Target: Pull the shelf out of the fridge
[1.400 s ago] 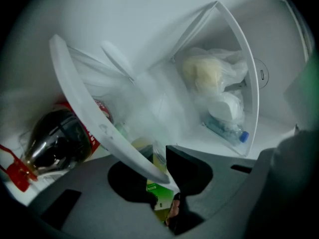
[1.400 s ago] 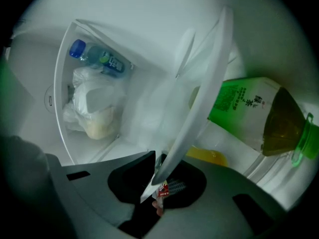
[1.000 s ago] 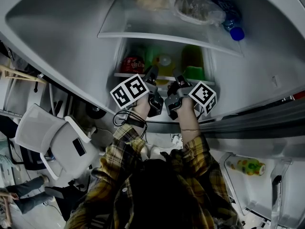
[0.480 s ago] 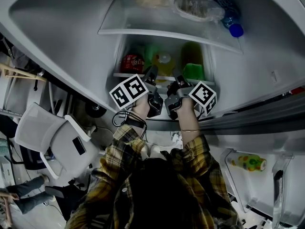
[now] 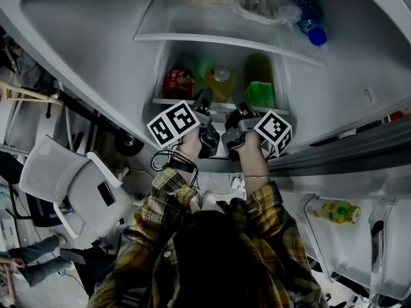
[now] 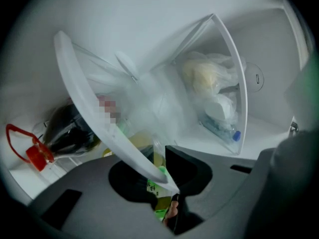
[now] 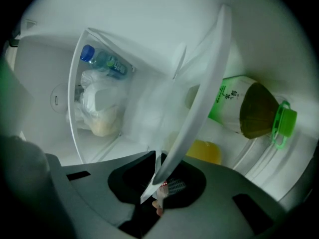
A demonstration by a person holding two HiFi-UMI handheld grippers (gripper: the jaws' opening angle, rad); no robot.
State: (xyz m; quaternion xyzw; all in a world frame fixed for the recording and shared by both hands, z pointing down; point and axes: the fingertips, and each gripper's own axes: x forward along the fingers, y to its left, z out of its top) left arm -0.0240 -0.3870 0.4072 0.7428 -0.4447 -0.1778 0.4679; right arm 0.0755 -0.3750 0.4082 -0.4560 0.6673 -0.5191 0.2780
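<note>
The open fridge [image 5: 83,50] fills the head view. An upper shelf [image 5: 192,38] carries bagged food [image 5: 257,5] and a blue-capped bottle [image 5: 308,24]. Below it, the shelf [image 6: 84,98] to be pulled sits inside the fridge, with its white front rim at the opening. The left gripper [image 6: 167,180] and the right gripper [image 7: 155,183] sit side by side, each pinching that rim. A red can [image 5: 178,82] and a yellow bottle [image 5: 220,82] show just behind the rim.

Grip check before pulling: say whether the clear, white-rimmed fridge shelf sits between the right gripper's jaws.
Yes, the right gripper is closed on the white rim of the clear fridge shelf.
</note>
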